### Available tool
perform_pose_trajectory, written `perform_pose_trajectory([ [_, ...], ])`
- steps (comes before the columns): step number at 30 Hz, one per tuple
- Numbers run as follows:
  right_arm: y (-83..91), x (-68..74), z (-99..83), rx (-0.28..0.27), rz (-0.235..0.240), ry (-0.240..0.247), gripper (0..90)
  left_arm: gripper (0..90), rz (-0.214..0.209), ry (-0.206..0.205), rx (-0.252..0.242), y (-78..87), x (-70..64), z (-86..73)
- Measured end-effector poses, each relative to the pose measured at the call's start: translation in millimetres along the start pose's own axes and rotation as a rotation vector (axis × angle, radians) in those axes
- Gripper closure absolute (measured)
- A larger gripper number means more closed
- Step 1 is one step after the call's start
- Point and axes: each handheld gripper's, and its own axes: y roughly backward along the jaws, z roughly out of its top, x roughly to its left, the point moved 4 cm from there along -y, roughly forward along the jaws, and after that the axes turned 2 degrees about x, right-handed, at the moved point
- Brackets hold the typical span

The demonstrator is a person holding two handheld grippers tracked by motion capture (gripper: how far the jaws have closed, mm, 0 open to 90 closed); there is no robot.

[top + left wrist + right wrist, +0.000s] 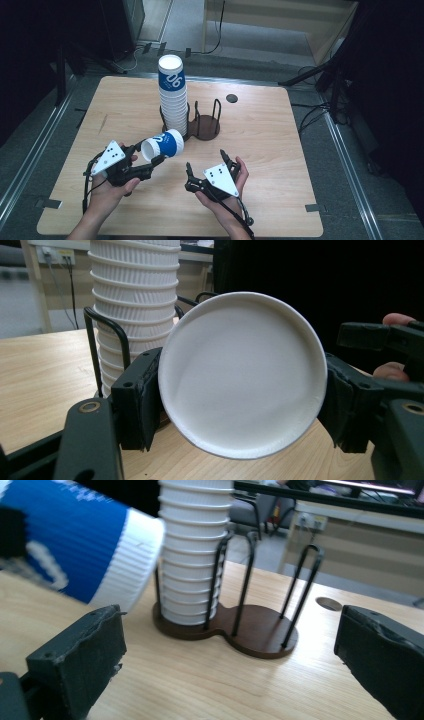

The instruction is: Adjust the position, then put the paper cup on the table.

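A blue and white ribbed paper cup (165, 144) lies on its side in the air, with my left gripper (148, 155) shut on it. In the left gripper view the cup's round white end (242, 372) faces the camera, and a black jaw presses on each side of it. A tall stack of the same cups (173, 97) stands in a black wire holder (202, 125) just behind. My right gripper (205, 160) hovers open to the right, its jaws wide apart and nothing between them (230, 665). The held cup (75, 545) hangs at its upper left.
The holder's brown base (250, 630) has a second wire ring (300, 595) standing empty beside the stack (195, 550). A small round hole (231, 98) sits in the wooden table (260, 145) behind it. Dark stands and cables surround the table.
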Motion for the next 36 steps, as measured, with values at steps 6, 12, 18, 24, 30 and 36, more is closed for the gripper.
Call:
perform_pose_trajectory([
  [6, 1.4, -9.4, 4.2, 0.012, -0.029, -0.059, 1.4, 29.1, 0.002, 0.007, -0.029, -0.5, 3.3, -1.3],
  [12, -0.2, -8.2, 5.7, 0.019, -0.041, -0.088, 1.4, 29.1, 0.001, 0.017, -0.050, -0.7, 4.2, -2.3],
  [18, -1.1, -2.3, 8.7, 0.025, -0.017, -0.166, 6.6, 29.1, 0.007, 0.032, -0.078, -0.7, 5.4, -1.4],
  [24, 1.1, 1.7, 12.2, 0.024, -0.032, -0.274, 4.8, 29.1, 0.000, 0.039, -0.086, -1.7, 4.3, -0.5],
  [30, 1.3, 8.7, 14.6, 0.082, 0.053, -0.392, 0.1, 29.1, 0.002, 0.041, -0.102, -3.1, 4.3, -1.1],
  [36, -0.6, 15.8, 23.7, 0.083, 0.077, -0.477, 0.4, 29.2, 0.009, 0.037, -0.110, -4.6, 5.1, -2.5],
])
